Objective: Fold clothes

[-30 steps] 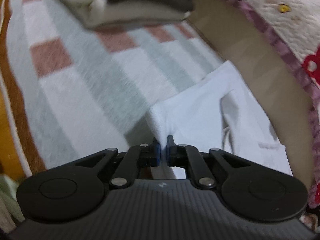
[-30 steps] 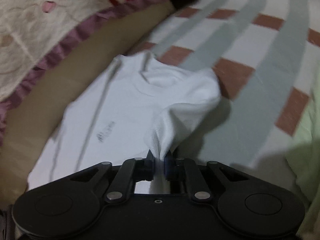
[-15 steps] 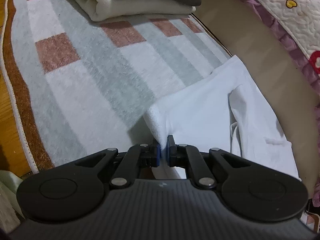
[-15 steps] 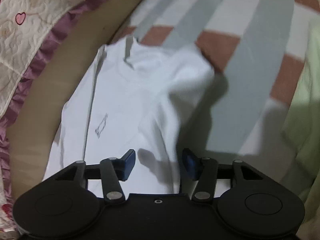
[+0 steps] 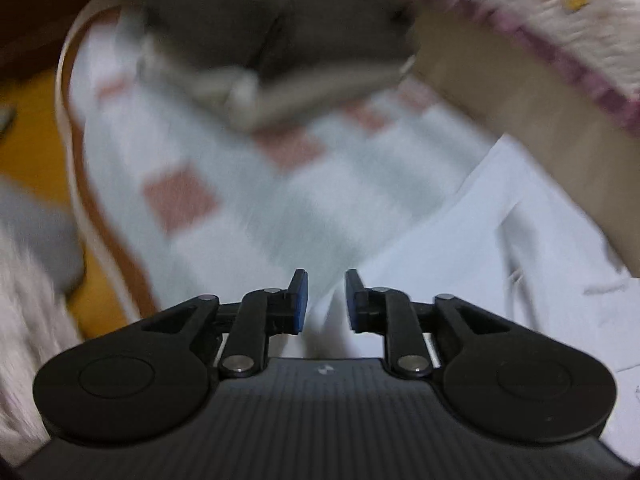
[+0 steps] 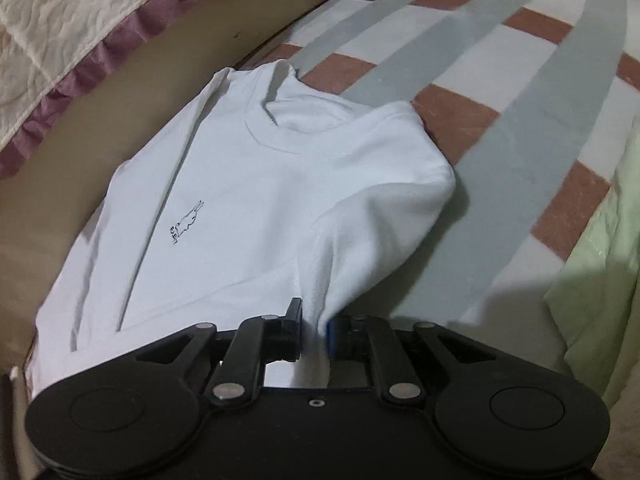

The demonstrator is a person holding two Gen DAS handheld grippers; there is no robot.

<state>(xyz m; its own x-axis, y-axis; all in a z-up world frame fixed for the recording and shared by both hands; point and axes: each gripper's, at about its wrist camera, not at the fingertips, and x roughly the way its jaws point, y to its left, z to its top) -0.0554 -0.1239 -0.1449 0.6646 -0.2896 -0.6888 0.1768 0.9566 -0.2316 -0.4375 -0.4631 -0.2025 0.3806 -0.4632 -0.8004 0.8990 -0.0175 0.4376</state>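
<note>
A white T-shirt (image 6: 256, 200) with a small black print lies on a checked rug (image 6: 500, 92), collar at the far end, its right side folded over. It also shows in the left wrist view (image 5: 500, 260), blurred. My right gripper (image 6: 314, 324) has its jaws close around a fold of the shirt's edge. My left gripper (image 5: 322, 300) is open over the shirt's corner, with no cloth held between its blue pads (image 5: 300, 300).
A stack of folded grey and beige clothes (image 5: 276, 60) sits at the rug's far end. A tan bed base (image 6: 120, 92) with a frilled quilt (image 6: 60, 20) runs alongside the shirt. A pale green cloth (image 6: 600, 280) lies to the right.
My left gripper has opened and let go of the shirt's corner, and its view swings and blurs. My right gripper, open half a second ago, has closed on a fold of the shirt.
</note>
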